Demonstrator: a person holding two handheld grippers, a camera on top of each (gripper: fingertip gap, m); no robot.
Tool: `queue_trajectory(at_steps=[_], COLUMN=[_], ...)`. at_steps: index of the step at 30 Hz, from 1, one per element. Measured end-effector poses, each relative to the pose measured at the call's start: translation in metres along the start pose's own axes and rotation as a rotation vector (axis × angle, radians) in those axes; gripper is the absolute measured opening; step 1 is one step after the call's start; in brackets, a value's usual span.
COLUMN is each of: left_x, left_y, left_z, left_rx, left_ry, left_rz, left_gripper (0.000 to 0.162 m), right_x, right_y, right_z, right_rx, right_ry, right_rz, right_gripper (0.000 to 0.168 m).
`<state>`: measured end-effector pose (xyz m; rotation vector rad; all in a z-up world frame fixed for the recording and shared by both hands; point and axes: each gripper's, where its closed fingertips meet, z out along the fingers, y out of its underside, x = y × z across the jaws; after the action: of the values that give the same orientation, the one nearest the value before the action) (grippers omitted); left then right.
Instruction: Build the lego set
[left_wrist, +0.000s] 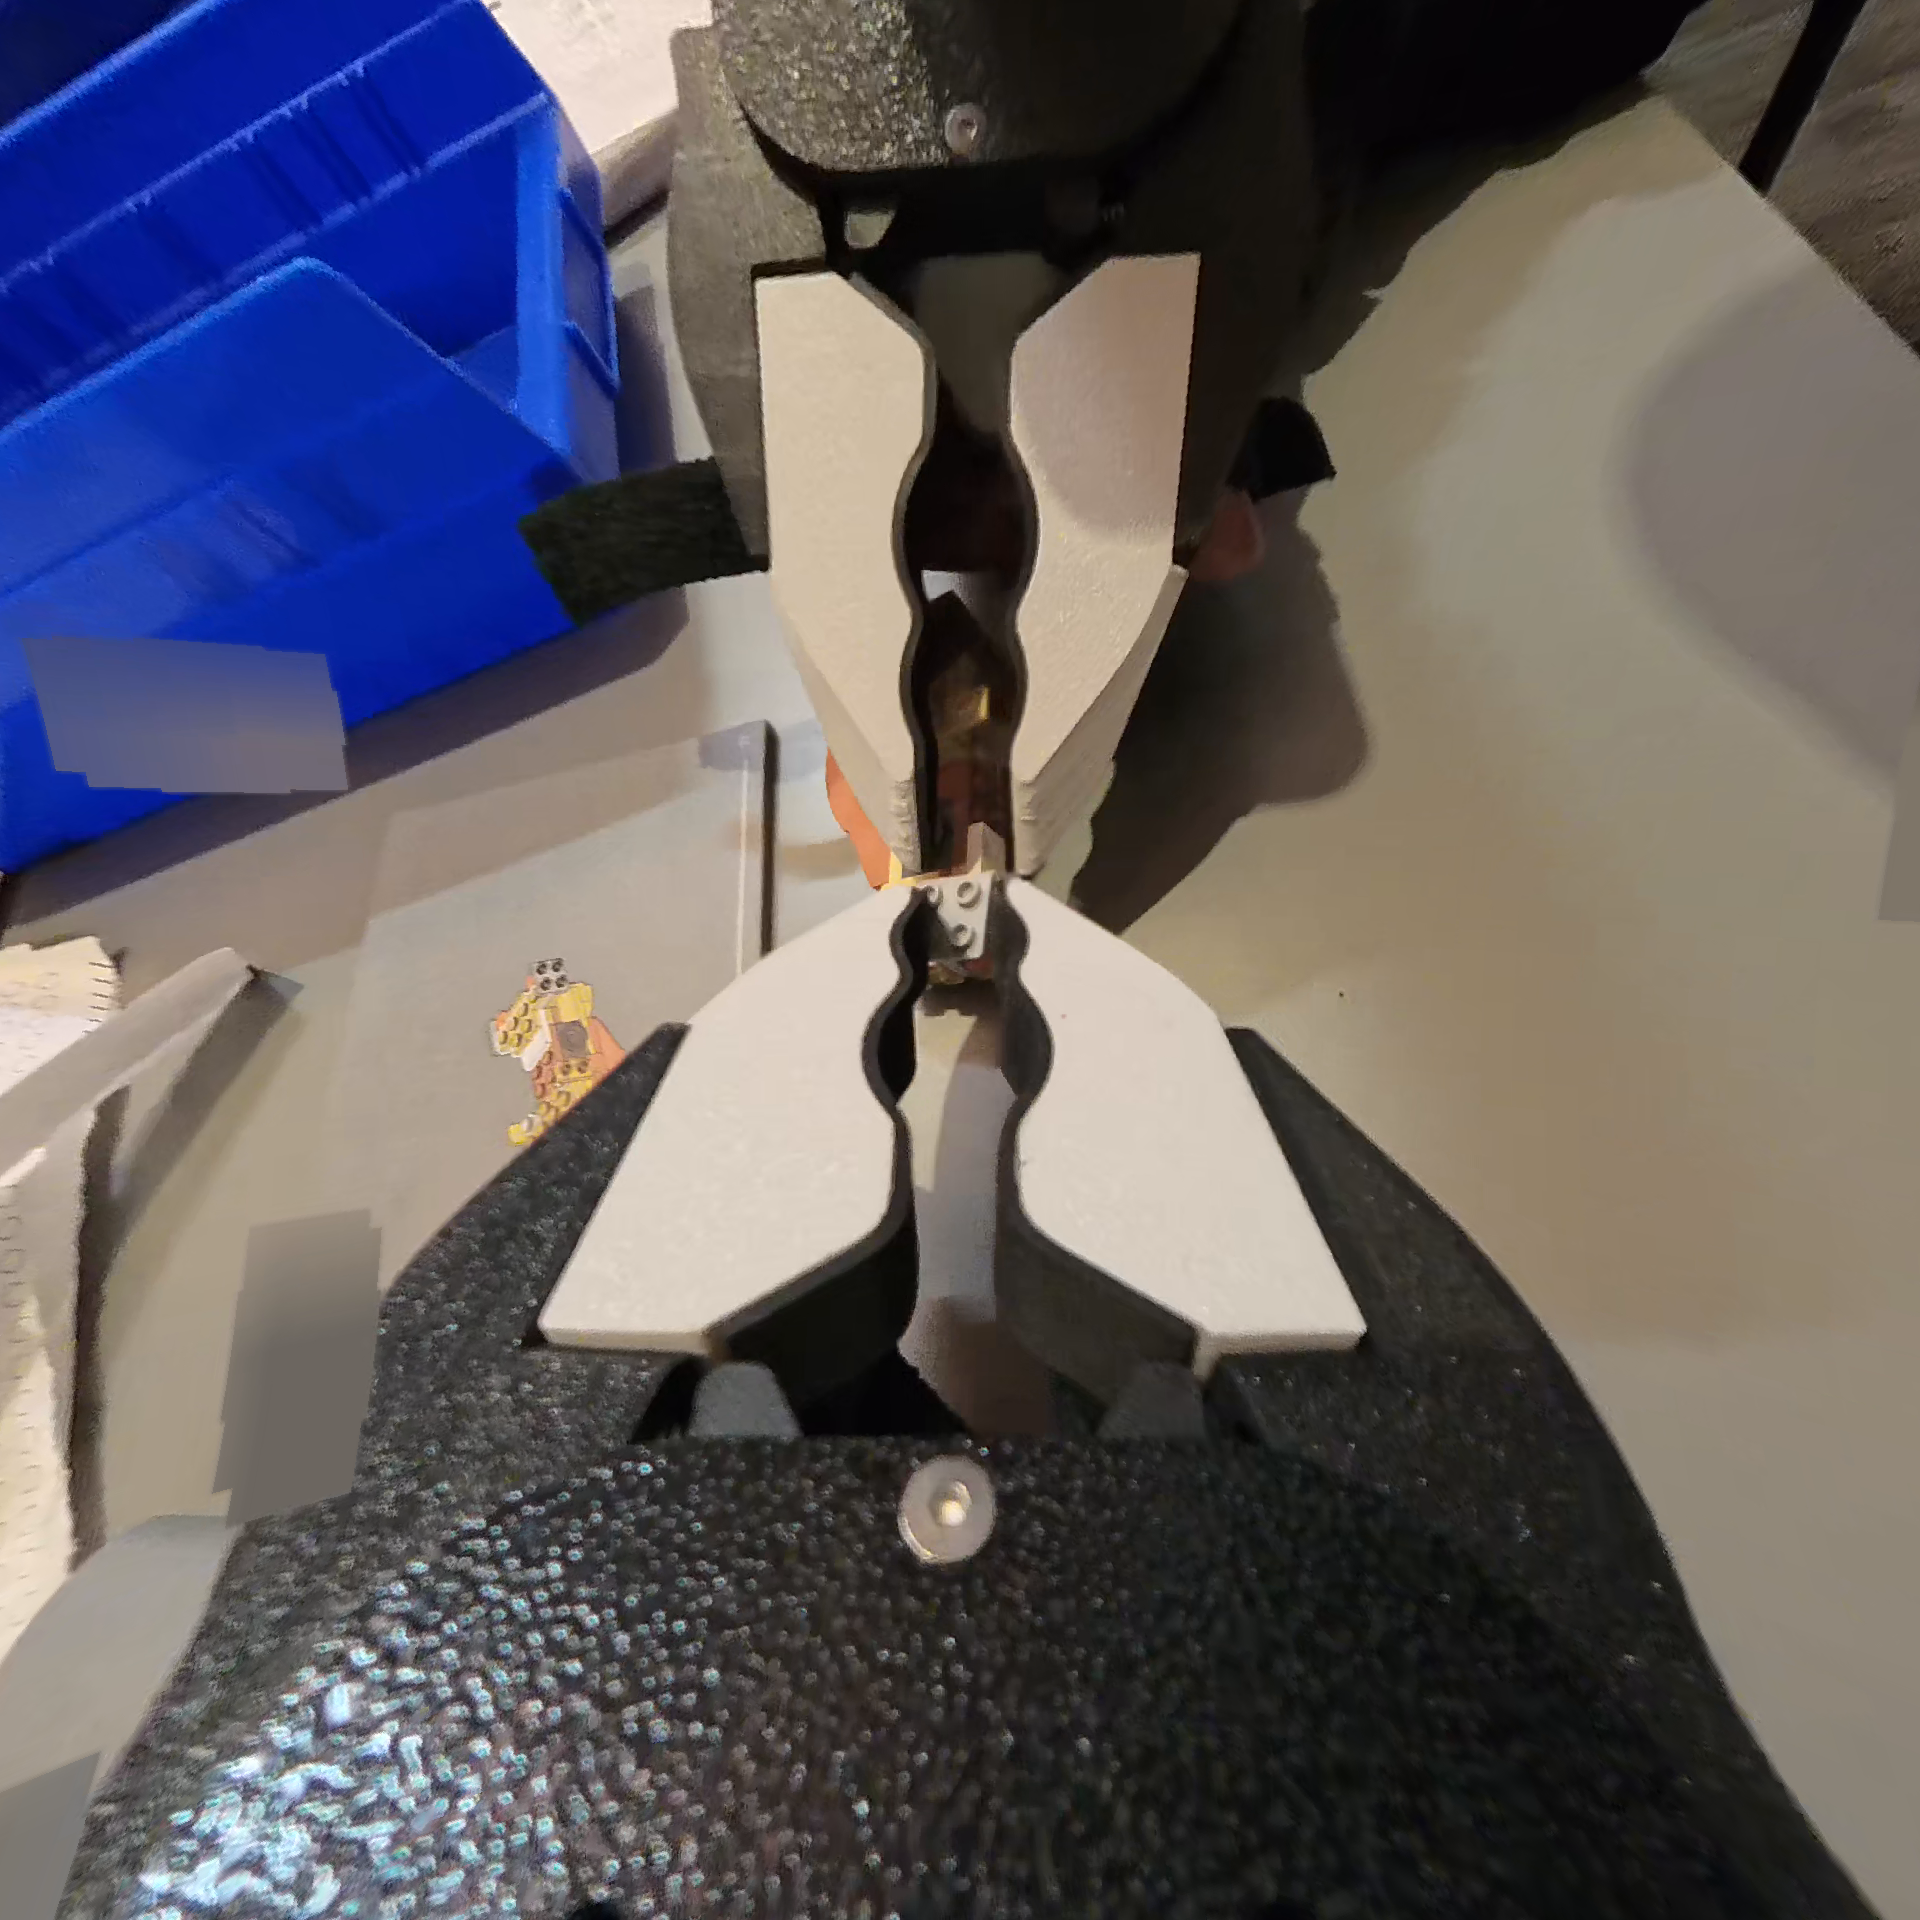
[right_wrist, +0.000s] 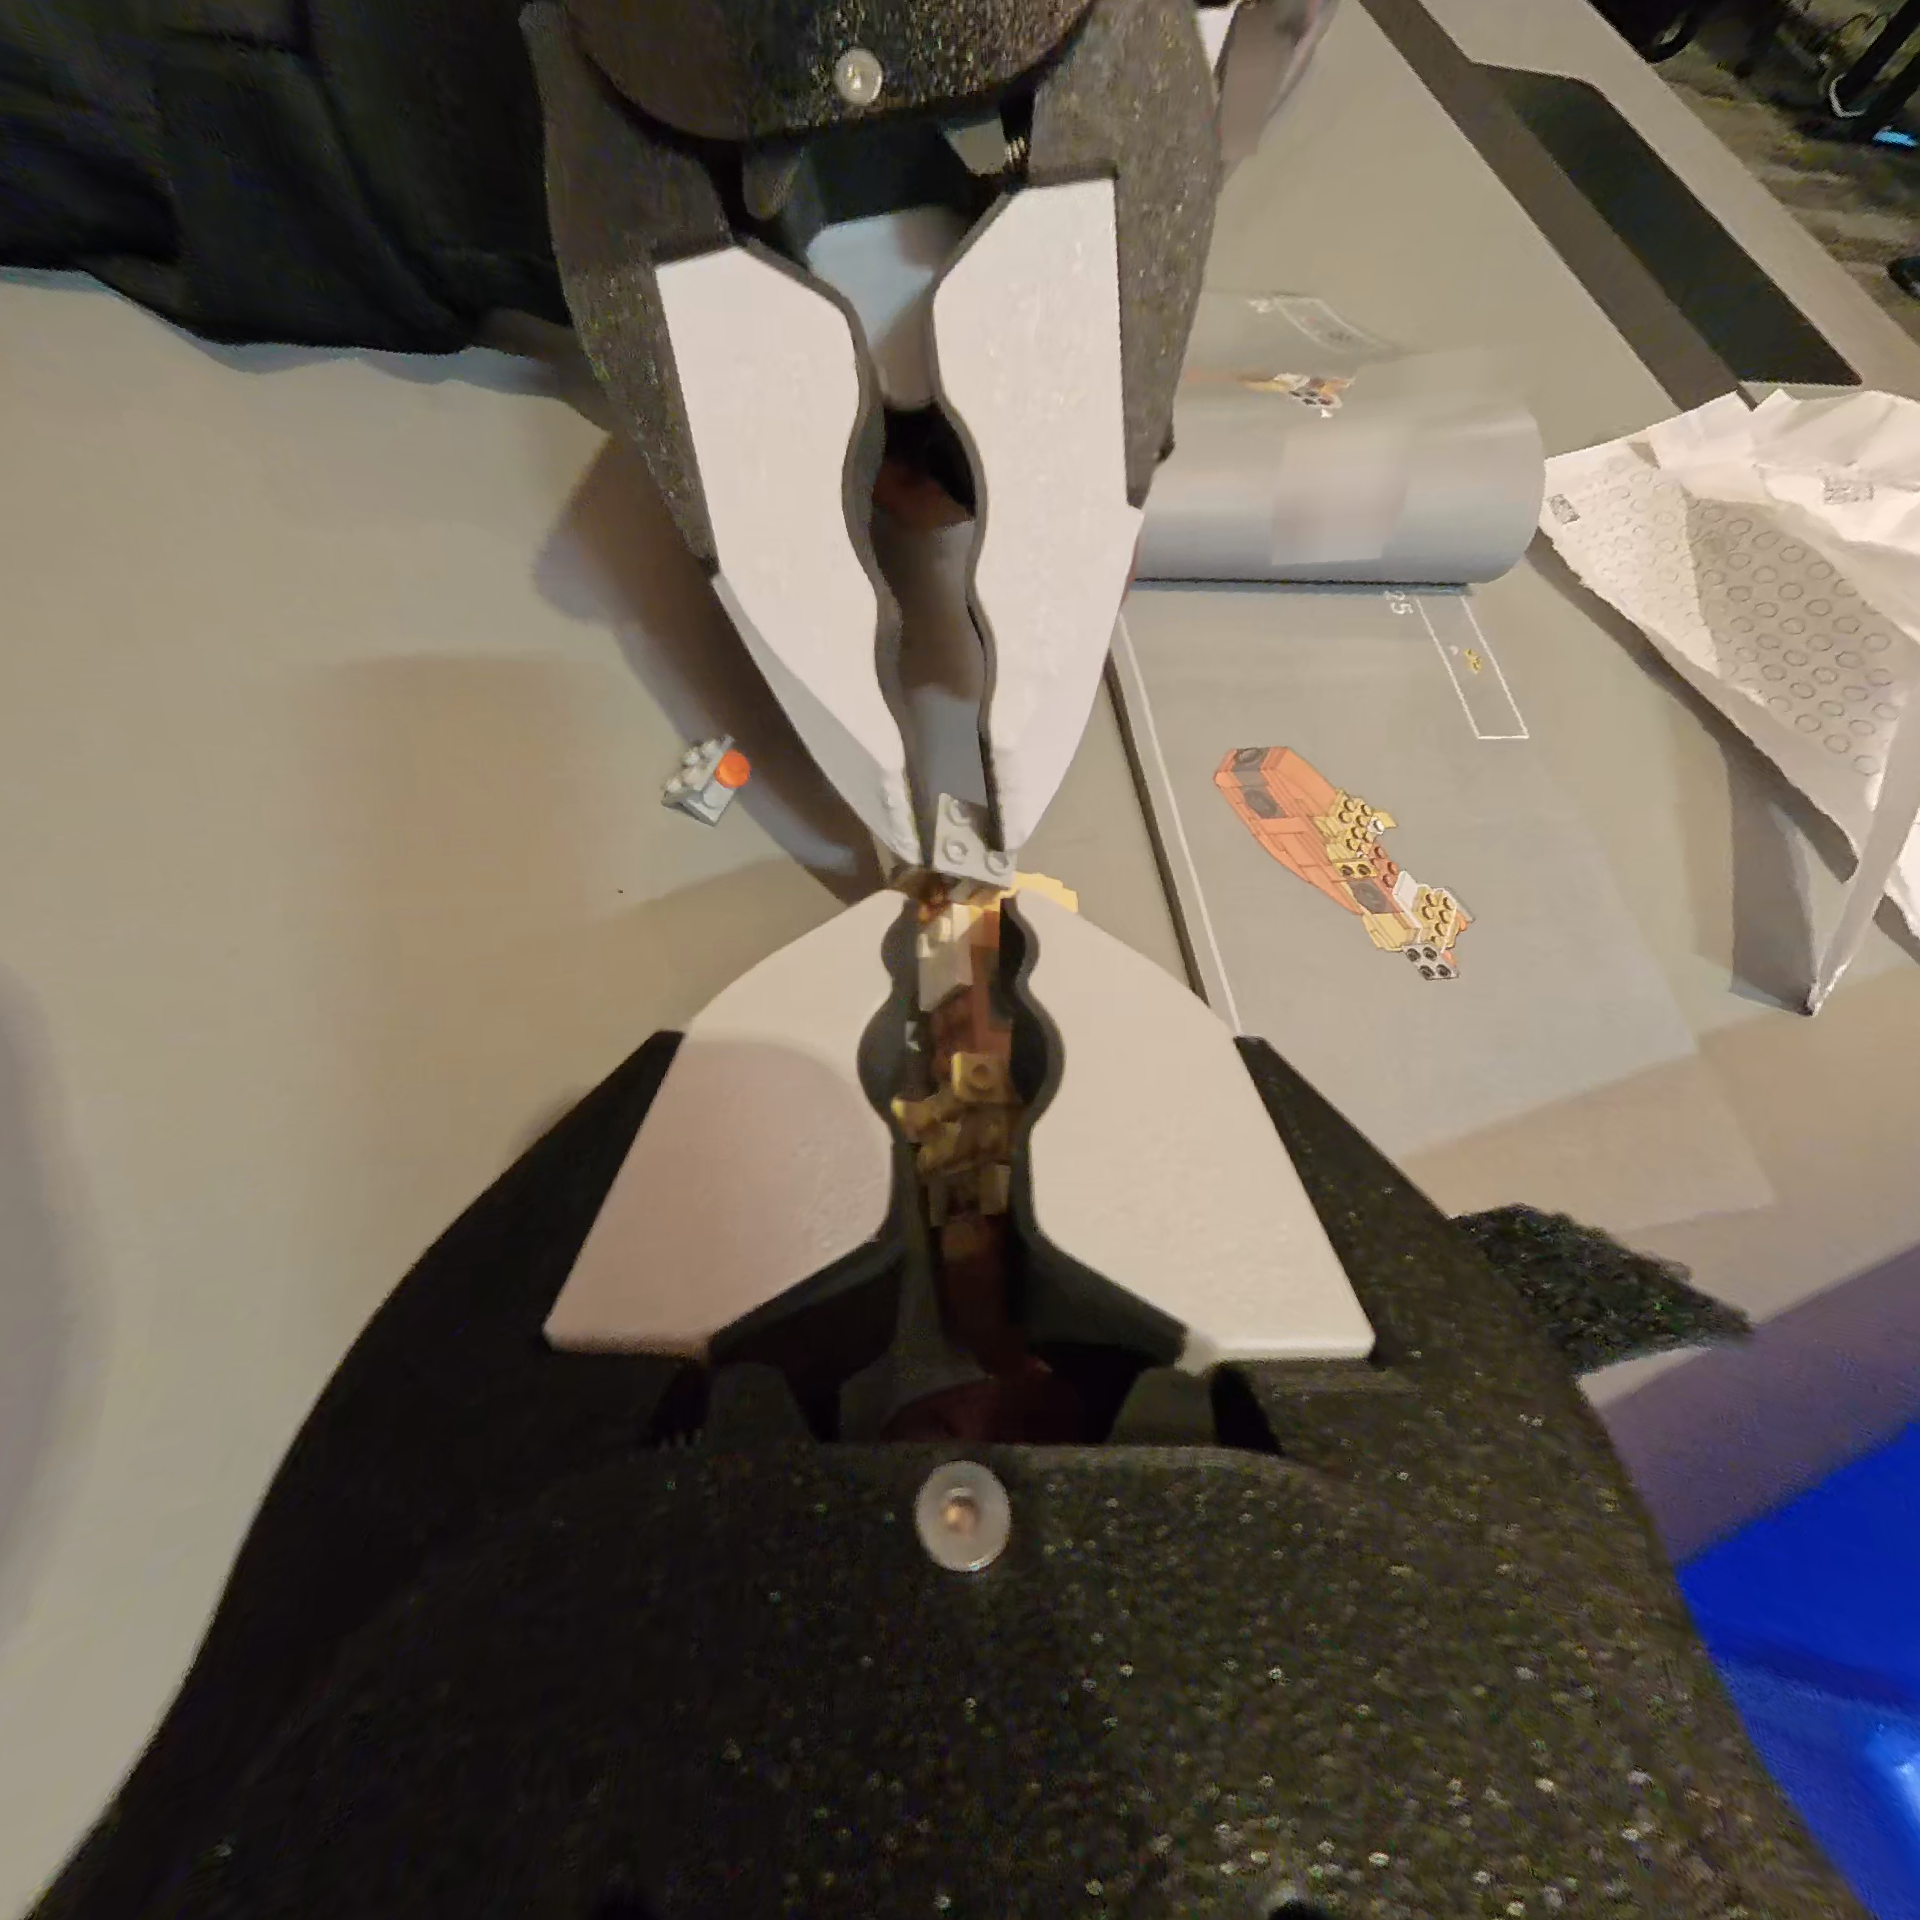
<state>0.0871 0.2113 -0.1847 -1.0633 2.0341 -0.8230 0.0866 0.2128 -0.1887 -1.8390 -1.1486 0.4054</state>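
Closest to the lens in the left wrist view are the left tongs (left_wrist: 958, 914), clamped on a small grey wedge plate (left_wrist: 961, 920) with studs. Tip to tip against them stand the right tongs (left_wrist: 951, 831), coming from the far side.

In the right wrist view the right tongs (right_wrist: 961, 904) are closed around a partly built model (right_wrist: 961, 1091) of tan, brown and white bricks, which lies deep between the two fingers. The left tongs (right_wrist: 951, 831) bring the grey wedge plate (right_wrist: 971, 831) to the front end of this model. Both pieces are held in the air above the grey counter (right_wrist: 312, 675).

I judge that the step in hand is to join the plate to the model. The next move probably needs the studs lined up exactly and then a firm, straight press, without the plate twisting in its grip.

Only the right wrist view shows the open instruction booklet (right_wrist: 1455, 790) with its printed picture, a crumpled paper bag (right_wrist: 1766, 623), and a loose grey piece with an orange stud (right_wrist: 707, 787) on the counter. Only the left wrist view shows the whole blue bin (left_wrist: 281, 416).
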Motion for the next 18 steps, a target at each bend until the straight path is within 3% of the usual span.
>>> queue_trajectory(at_steps=[18], left_x=[-0.0022], left_y=[-0.0006], left_z=[0.0026], left_rx=[-0.023], left_ry=[-0.15], left_rz=[0.227], left_gripper=[0.006], right_x=[-0.0015], right_y=[-0.0055], right_z=[-0.0019], right_rx=[0.046], right_ry=[-0.058], right_rz=[0.094], right_gripper=[0.024])
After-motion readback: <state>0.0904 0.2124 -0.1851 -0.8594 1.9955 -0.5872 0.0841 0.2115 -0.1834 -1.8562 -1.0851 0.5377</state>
